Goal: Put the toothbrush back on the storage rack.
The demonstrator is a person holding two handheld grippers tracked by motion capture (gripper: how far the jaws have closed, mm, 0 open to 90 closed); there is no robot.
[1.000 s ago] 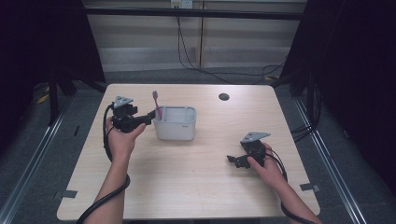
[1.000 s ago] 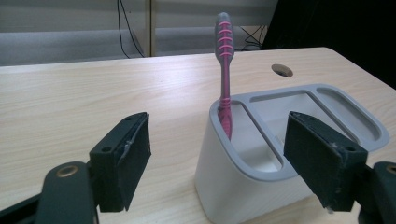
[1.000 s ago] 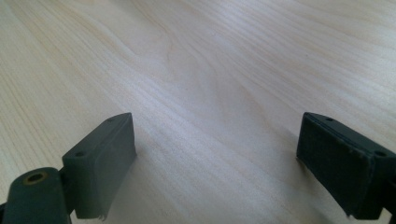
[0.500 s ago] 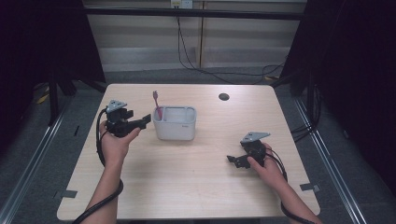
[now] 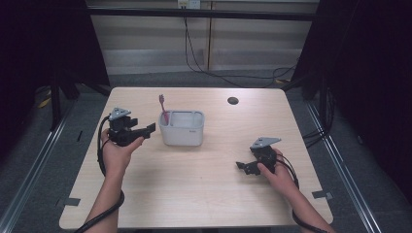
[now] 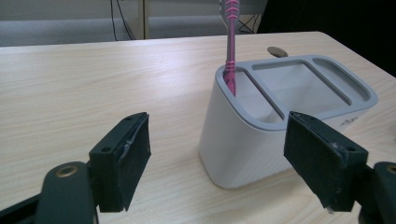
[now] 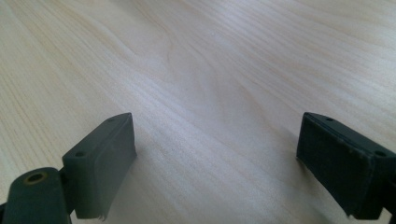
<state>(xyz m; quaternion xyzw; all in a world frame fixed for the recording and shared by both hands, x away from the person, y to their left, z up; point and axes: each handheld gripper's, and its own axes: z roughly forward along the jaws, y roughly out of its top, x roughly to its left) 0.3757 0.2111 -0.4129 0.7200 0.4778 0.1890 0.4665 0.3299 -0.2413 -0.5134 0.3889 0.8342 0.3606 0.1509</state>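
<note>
I see the pink toothbrush (image 5: 163, 108) standing upright, bristles up, in the narrow end compartment of the white holder (image 5: 182, 131), on the side toward my left tool (image 5: 145, 129). The holder sits on the surface (image 5: 204, 189) a little left of centre; its two other compartments look empty in the left gripper view. The toothbrush handle (image 6: 229, 46) is ribbed and leans against the grey rim there. Since a second ago my left tool has drawn back from the holder toward the left edge and now hangs just beside it, apart, jaws spread wide with nothing between them. My right tool (image 5: 241, 166) has not shifted: it rests low over bare wood at the right, well apart from the holder, jaws likewise spread and empty.
</note>
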